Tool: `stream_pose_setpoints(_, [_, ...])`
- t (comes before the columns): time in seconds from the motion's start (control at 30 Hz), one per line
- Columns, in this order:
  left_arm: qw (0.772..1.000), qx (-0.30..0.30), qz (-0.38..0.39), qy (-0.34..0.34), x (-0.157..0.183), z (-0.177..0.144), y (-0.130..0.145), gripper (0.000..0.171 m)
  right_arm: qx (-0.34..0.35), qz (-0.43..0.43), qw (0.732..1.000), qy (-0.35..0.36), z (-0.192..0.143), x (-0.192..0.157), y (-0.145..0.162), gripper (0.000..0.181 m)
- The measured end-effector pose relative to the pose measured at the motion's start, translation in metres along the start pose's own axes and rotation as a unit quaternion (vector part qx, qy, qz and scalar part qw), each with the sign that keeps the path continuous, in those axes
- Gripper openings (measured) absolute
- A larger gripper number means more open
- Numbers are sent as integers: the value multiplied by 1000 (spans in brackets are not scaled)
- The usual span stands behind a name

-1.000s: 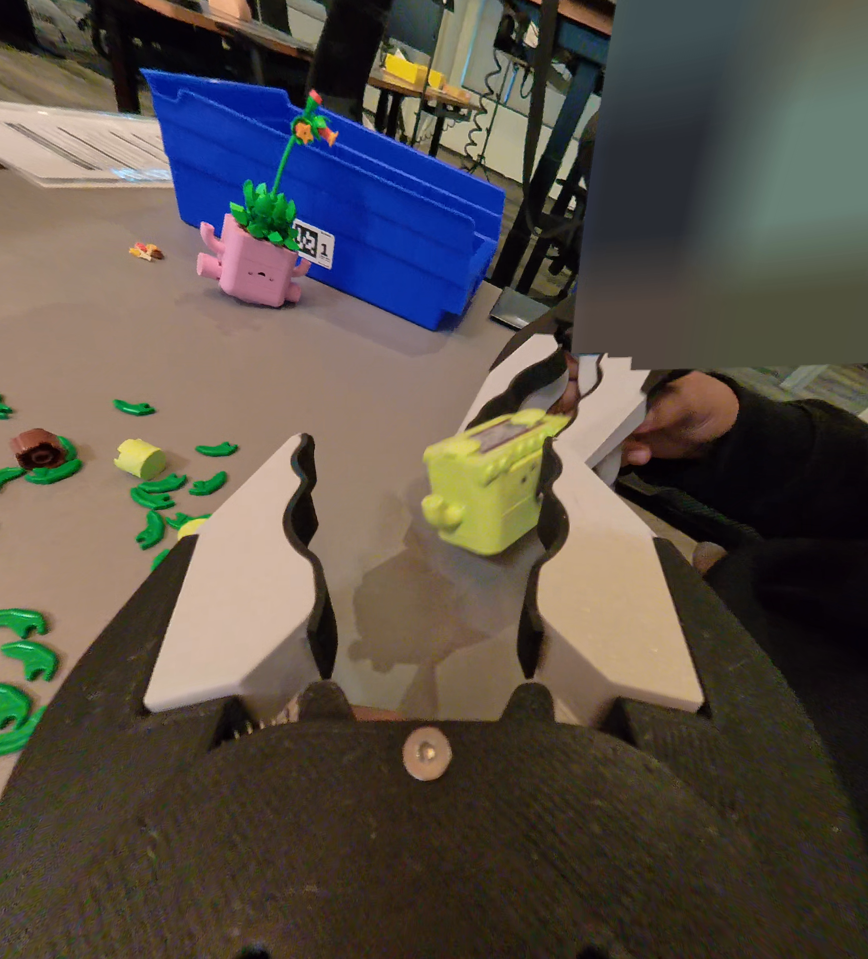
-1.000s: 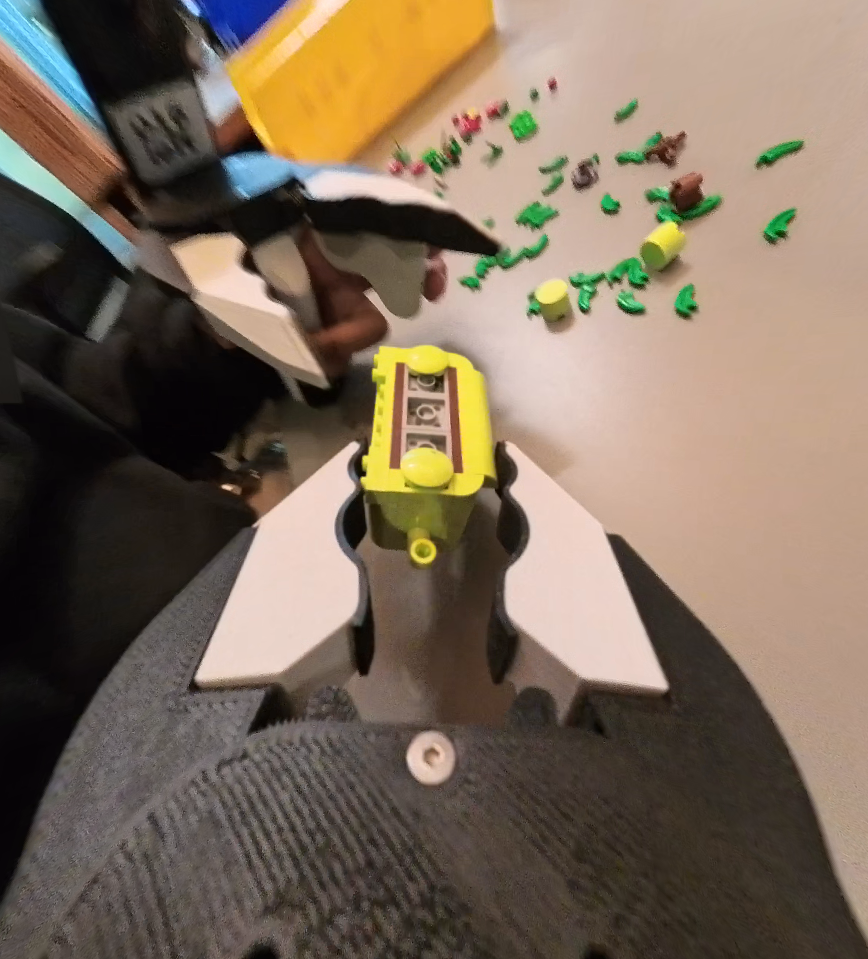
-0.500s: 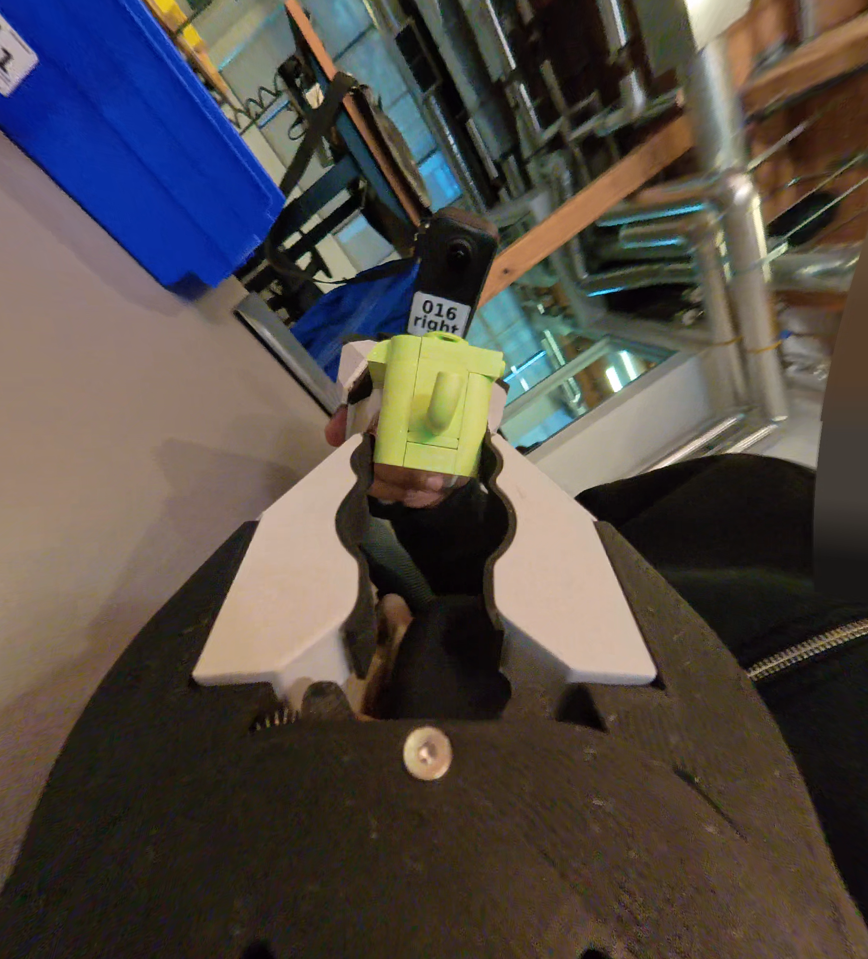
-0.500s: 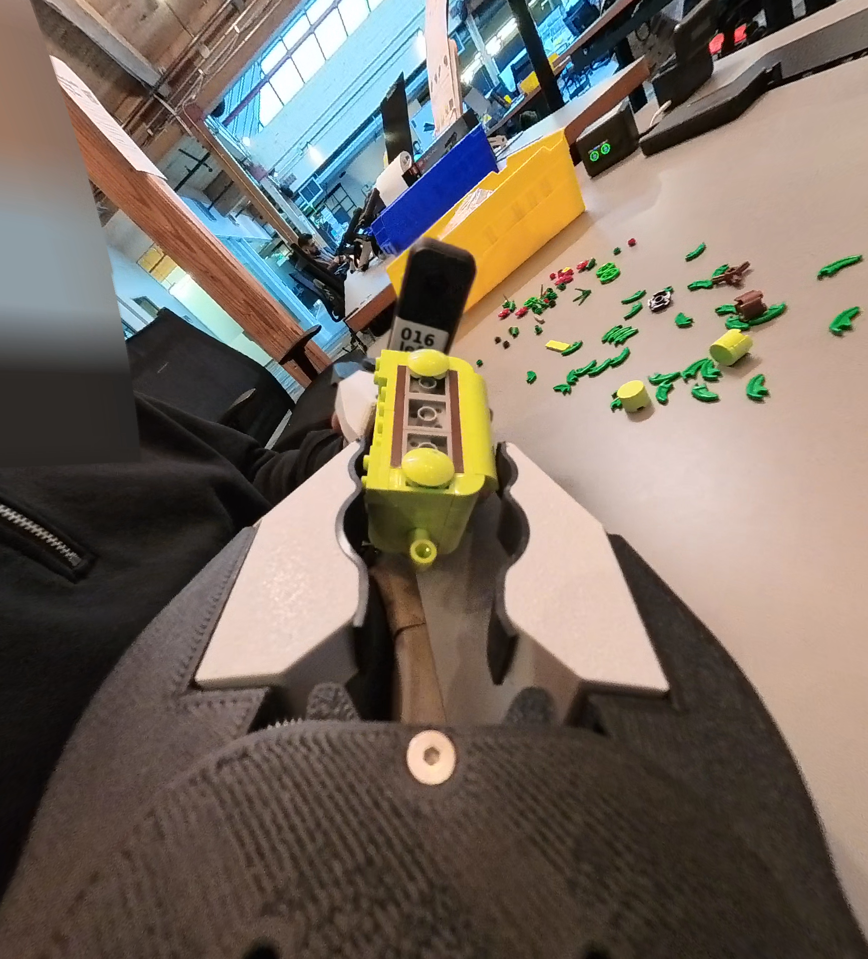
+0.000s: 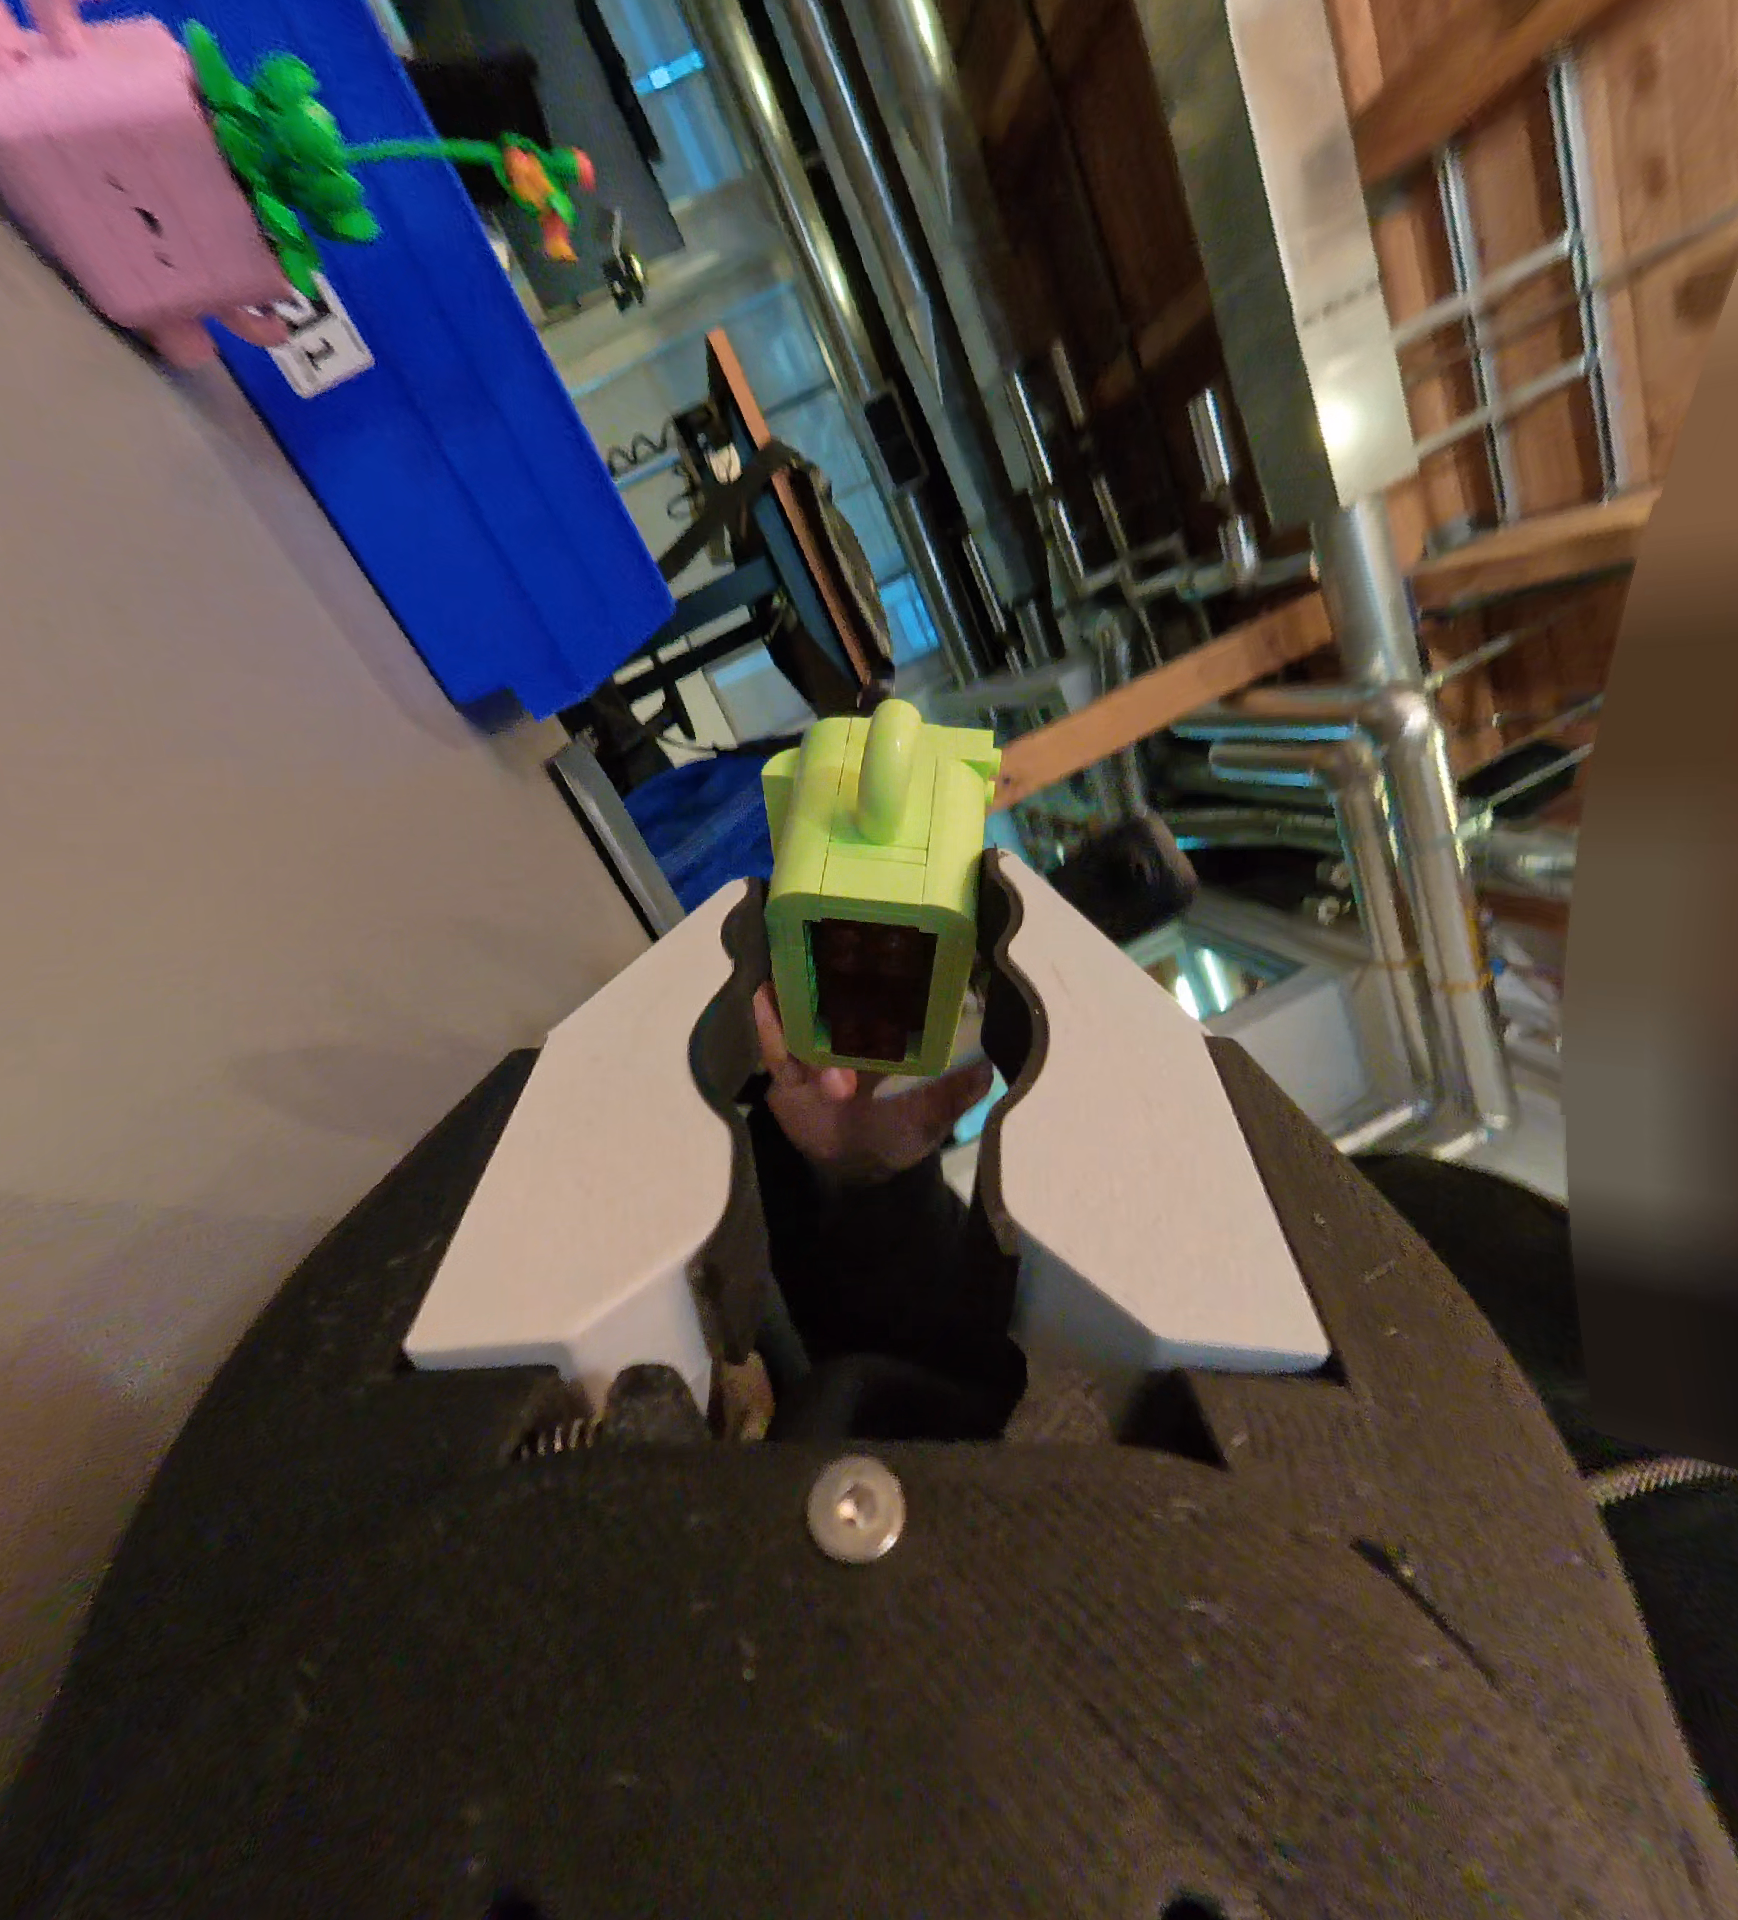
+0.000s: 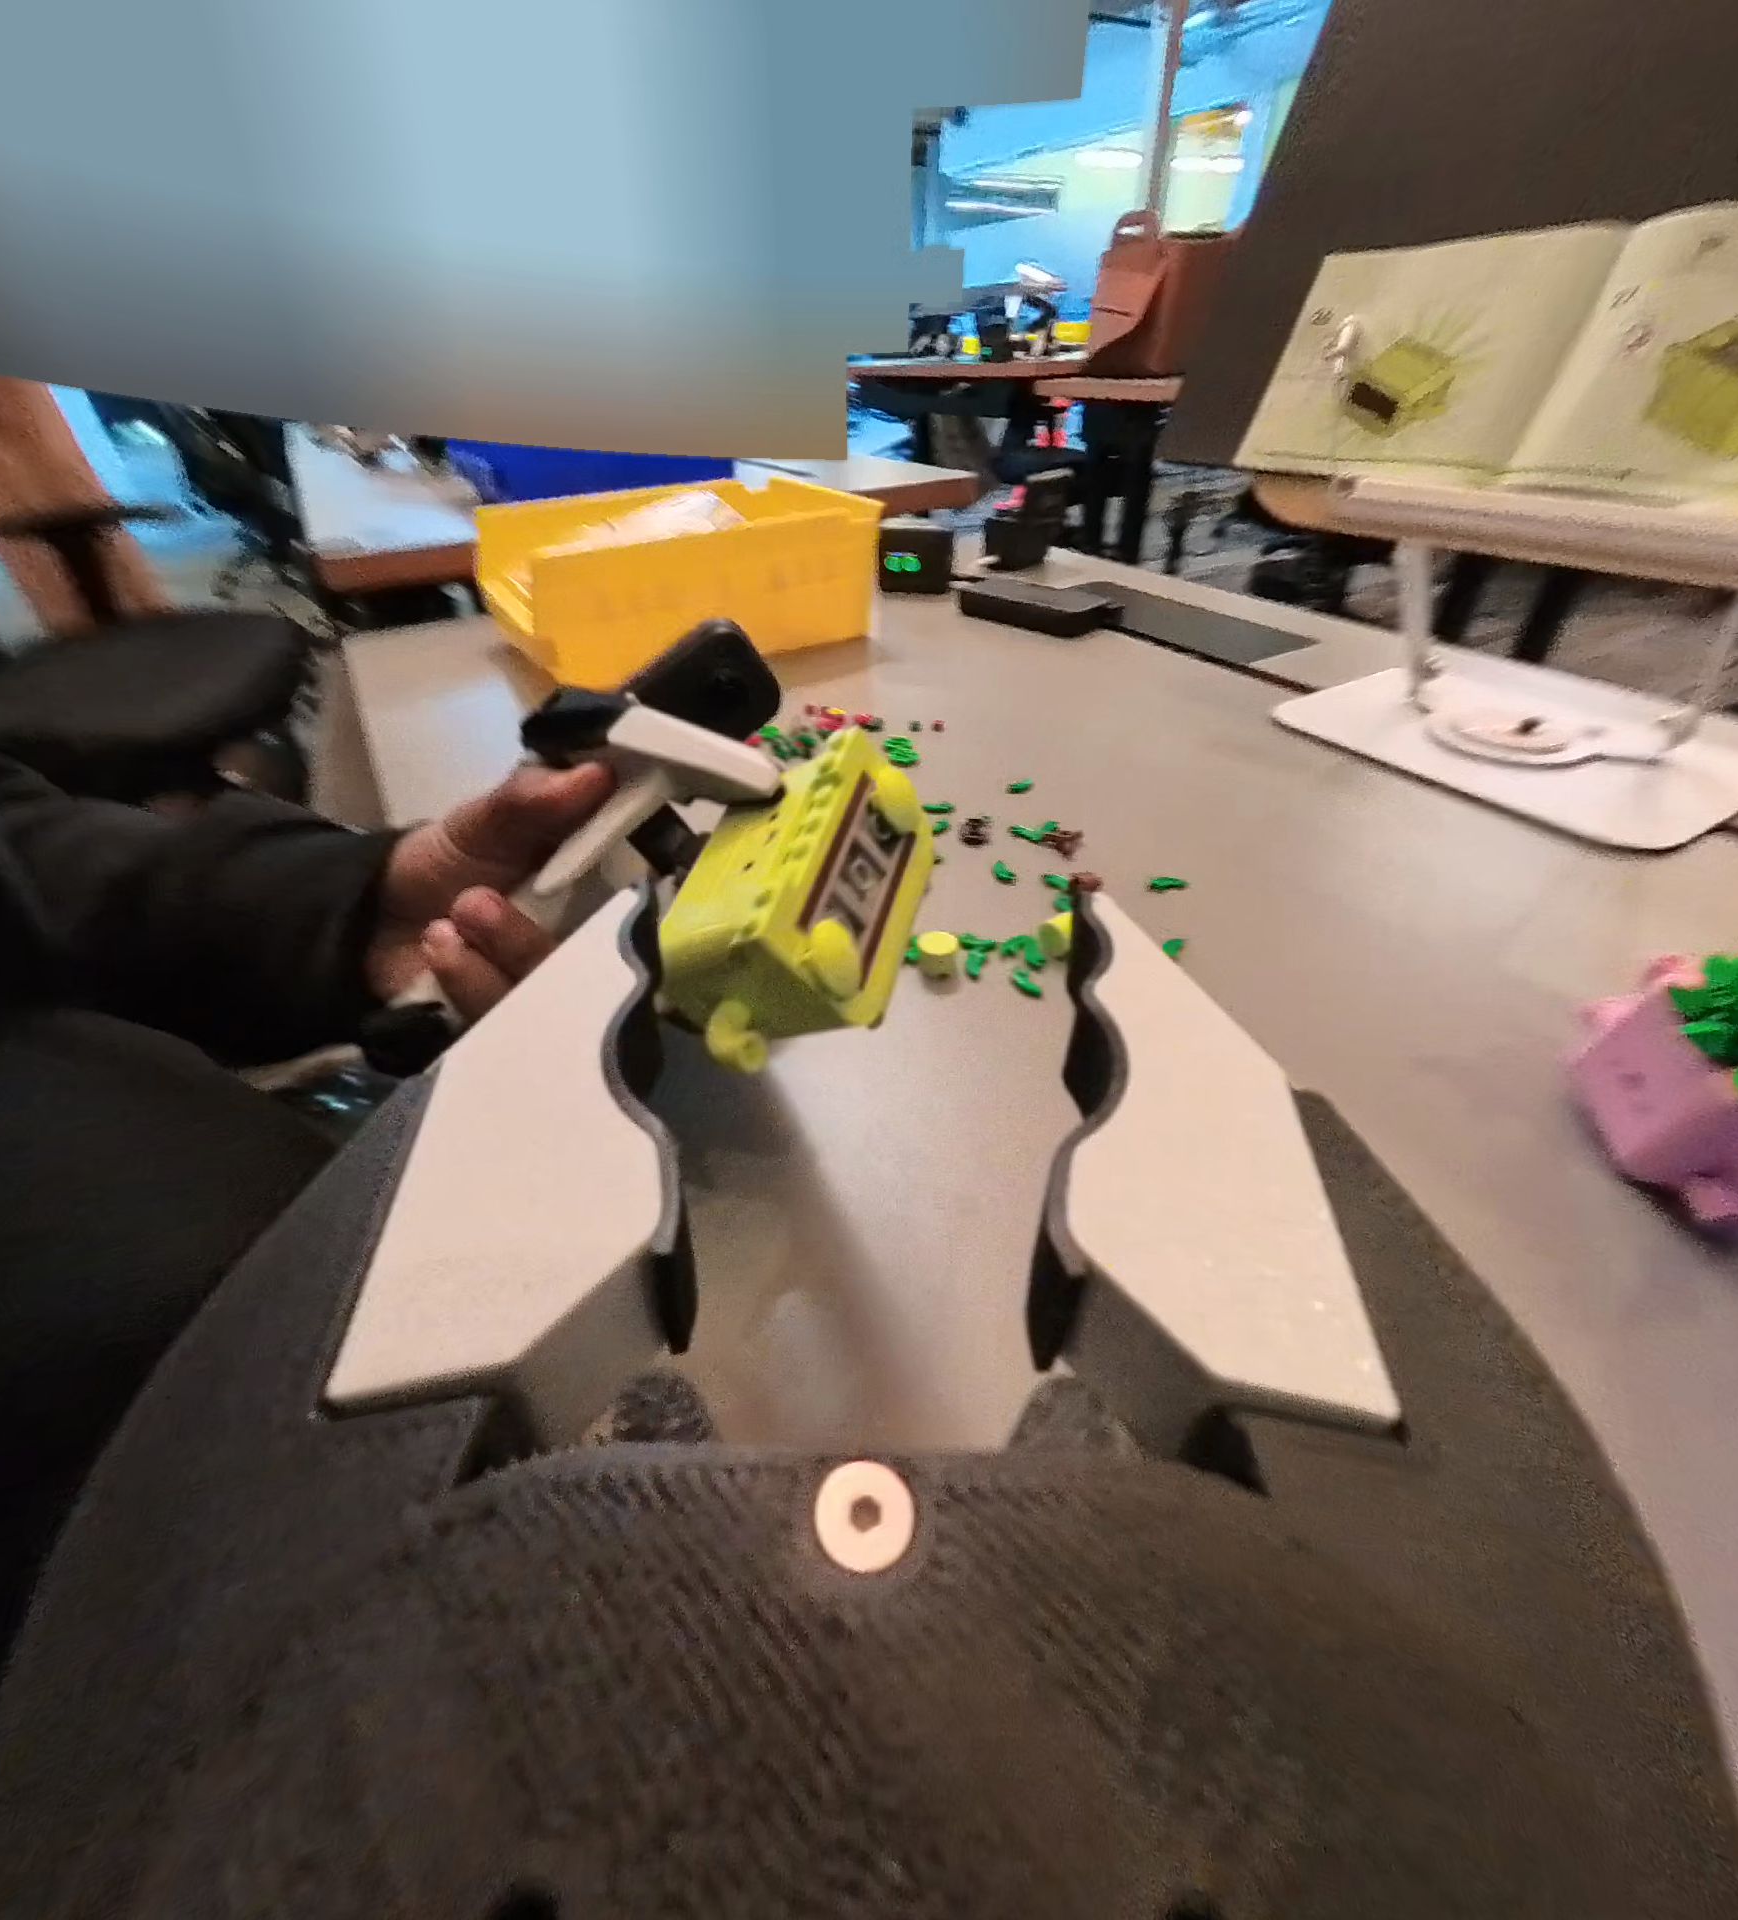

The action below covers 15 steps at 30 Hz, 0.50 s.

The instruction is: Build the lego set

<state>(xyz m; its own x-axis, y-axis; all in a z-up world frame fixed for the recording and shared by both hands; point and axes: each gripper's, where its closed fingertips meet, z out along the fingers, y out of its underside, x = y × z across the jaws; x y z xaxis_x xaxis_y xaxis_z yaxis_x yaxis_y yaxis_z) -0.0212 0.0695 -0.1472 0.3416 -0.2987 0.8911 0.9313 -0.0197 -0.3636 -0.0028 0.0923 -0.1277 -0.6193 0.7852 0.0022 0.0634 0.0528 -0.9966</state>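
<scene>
A lime green lego pot (image 5: 880, 831) with a dark brown inside sits between my left gripper's (image 5: 875, 894) pads, which press on its two sides and hold it in the air. The right wrist view shows the same pot (image 6: 792, 925), tilted, with the left gripper's finger (image 6: 699, 753) on it. My right gripper (image 6: 867, 904) is open. Its left finger (image 6: 532, 1091) is close beside the pot and its right finger stands well apart from it. A finished pink pot with a green plant (image 6: 1696, 1081) stands on the table (image 6: 1364, 987). It also shows in the left wrist view (image 5: 106, 197).
Loose green leaf pieces (image 6: 1010, 945) and two lime cylinders (image 6: 938, 951) lie on the table beyond the pot. A yellow bin (image 6: 678, 571) stands at the back. An open instruction booklet (image 6: 1530, 364) rests on a white stand (image 6: 1530, 748). A blue bin (image 5: 449, 416) stands behind the pink pot. Left tips to right tips: about 5 centimeters.
My left gripper shut on the lime pot while my right still held it. My right gripper has now opened and let go, and the pot stays in the left gripper, turned.
</scene>
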Motion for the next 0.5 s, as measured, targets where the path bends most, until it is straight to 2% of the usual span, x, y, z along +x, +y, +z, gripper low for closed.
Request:
stream_pose_setpoints(0.13, [997,54,-48,-5,-8,-7,-15,39,-19,-142,986,88,13,-9,11,89])
stream_pose_setpoints(0.2, [997,55,-51,-3,-8,-8,-15,39,-20,-208,969,132,20,-11,14,86])
stream_pose_setpoints(0.27, [997,57,-57,2,-6,-7,-15,40,-2,-261,953,154,24,-15,12,68])
stream_pose_setpoints(0.37, [995,60,-73,17,-1,-8,-16,39,2,-282,946,158,27,-17,12,58])
stream_pose_setpoints(0.5, [996,52,-73,26,4,-7,-14,39,2,-251,958,142,27,-15,11,65])
